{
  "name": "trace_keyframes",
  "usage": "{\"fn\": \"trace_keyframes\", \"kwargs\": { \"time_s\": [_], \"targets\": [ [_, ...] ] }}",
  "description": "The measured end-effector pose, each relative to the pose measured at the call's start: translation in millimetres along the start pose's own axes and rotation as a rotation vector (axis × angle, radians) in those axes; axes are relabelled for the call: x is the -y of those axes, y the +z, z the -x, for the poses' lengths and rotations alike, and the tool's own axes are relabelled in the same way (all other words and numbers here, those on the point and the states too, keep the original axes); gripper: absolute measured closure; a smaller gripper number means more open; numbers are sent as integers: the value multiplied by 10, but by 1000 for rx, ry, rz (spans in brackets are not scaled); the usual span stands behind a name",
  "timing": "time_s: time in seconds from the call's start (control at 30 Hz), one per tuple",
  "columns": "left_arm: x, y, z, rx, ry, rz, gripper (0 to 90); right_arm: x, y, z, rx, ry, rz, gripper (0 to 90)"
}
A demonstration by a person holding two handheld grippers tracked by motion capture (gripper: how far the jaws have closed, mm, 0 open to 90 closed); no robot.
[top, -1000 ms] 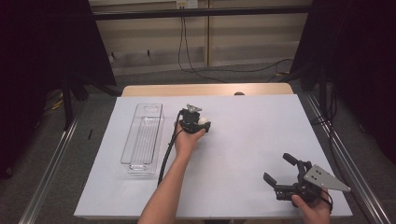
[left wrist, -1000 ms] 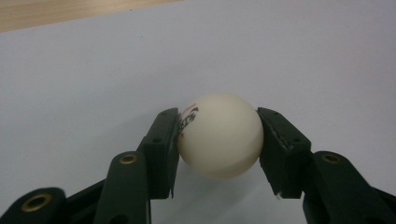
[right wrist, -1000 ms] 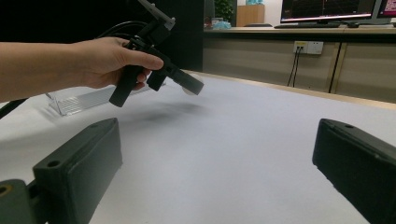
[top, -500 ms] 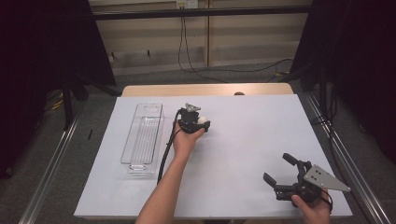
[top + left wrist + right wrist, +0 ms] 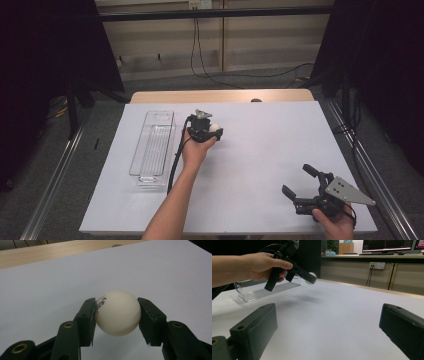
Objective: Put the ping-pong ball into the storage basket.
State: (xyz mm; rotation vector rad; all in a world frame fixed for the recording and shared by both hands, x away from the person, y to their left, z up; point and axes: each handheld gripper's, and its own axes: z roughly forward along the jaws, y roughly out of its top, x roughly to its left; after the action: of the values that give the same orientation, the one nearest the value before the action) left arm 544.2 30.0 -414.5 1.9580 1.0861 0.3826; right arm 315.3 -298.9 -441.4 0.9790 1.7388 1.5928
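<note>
the ball (image 5: 117, 312) looks like smooth off-white plastic with a slight satin sheen and a bit of dark print on it. the left gripper (image 5: 117, 315) has matt black plastic jaws with brassy metal inserts in the holes. the table (image 5: 260, 150) has a flat matt white top, paper-like, with a bare wood edge at the far side. the tray (image 5: 152, 145) is clear glossy plastic, ribbed on the bottom. the right gripper (image 5: 300, 186) is matt black too, with a dull grey metal-looking plate on top.

White table (image 5: 260, 150), clear plastic tray (image 5: 152, 145) lying at left
</note>
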Motion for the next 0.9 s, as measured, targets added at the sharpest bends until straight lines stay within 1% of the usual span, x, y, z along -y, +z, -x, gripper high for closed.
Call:
{"fn": "trace_keyframes", "kwargs": {
  "time_s": [0.03,0.07,0.1,0.13,0.17,0.2,0.23,0.27,0.3,0.37,0.4,0.43,0.47,0.5,0.53,0.57,0.6,0.63,0.67,0.7,0.73,0.77,0.8,0.83,0.87,0.9],
  "targets": [
    [-2,-8,1,-2,-3,2,512,0,0,1,-2,0,0,10],
    [-1,-9,5,2,-21,18,512,0,2,0,-2,0,2,10],
    [-5,-27,-13,7,1,1,512,0,3,0,-3,0,2,10],
    [-7,-33,-18,5,0,5,512,0,0,0,0,-1,0,10],
    [-8,-33,-11,3,-13,14,512,0,2,0,0,-1,-1,10],
    [-12,-46,-24,4,5,1,512,1,3,-1,0,-1,-1,10],
    [-11,-42,-14,1,-19,19,512,1,7,-2,-2,-1,0,10],
    [-13,-48,-11,-4,-19,18,512,1,7,-4,-1,2,1,10],
    [-18,-68,-34,-2,6,-4,512,1,8,-4,-1,1,1,10],
    [-18,-69,-34,1,-6,8,512,1,8,-4,-2,0,2,10],
    [-18,-69,-30,-3,-20,16,512,1,8,-4,-1,0,1,10],
    [-20,-75,-33,-1,-21,14,512,2,7,-3,1,-1,1,10],
    [-24,-90,-45,-4,-7,0,512,3,4,-1,0,-3,-2,10],
    [-27,-97,-48,-6,-10,0,512,3,4,-2,1,-3,-2,10],
    [-29,-103,-55,2,-5,1,512,3,3,-3,-1,-3,-2,10],
    [-31,-113,-54,-2,-9,1,512,2,4,-5,1,-1,-1,10],
    [-31,-109,-46,3,-24,11,512,1,4,-6,1,-1,0,10],
    [-32,-116,-47,1,-26,11,512,1,4,-5,1,-2,1,10],
    [-34,-130,-60,3,-8,-4,512,1,4,-5,1,-1,0,10],
    [-35,-135,-67,7,-9,-5,512,2,4,-5,0,-1,-2,9],
    [-35,-132,-60,-1,-28,9,512,2,4,-4,0,-2,-2,9],
    [-36,-141,-67,-4,-26,1,512,2,5,-4,0,-2,-2,9],
    [-36,-137,-65,2,-38,11,512,1,5,-5,0,-1,-2,10],
    [-35,-141,-73,-4,-28,9,512,1,5,-6,1,-1,-1,9],
    [-36,-146,-73,-8,-30,4,512,1,4,-6,0,-2,-2,10],
    [-38,-158,-89,-1,-13,-9,512,2,4,-5,0,-2,-3,10]
  ]
}}
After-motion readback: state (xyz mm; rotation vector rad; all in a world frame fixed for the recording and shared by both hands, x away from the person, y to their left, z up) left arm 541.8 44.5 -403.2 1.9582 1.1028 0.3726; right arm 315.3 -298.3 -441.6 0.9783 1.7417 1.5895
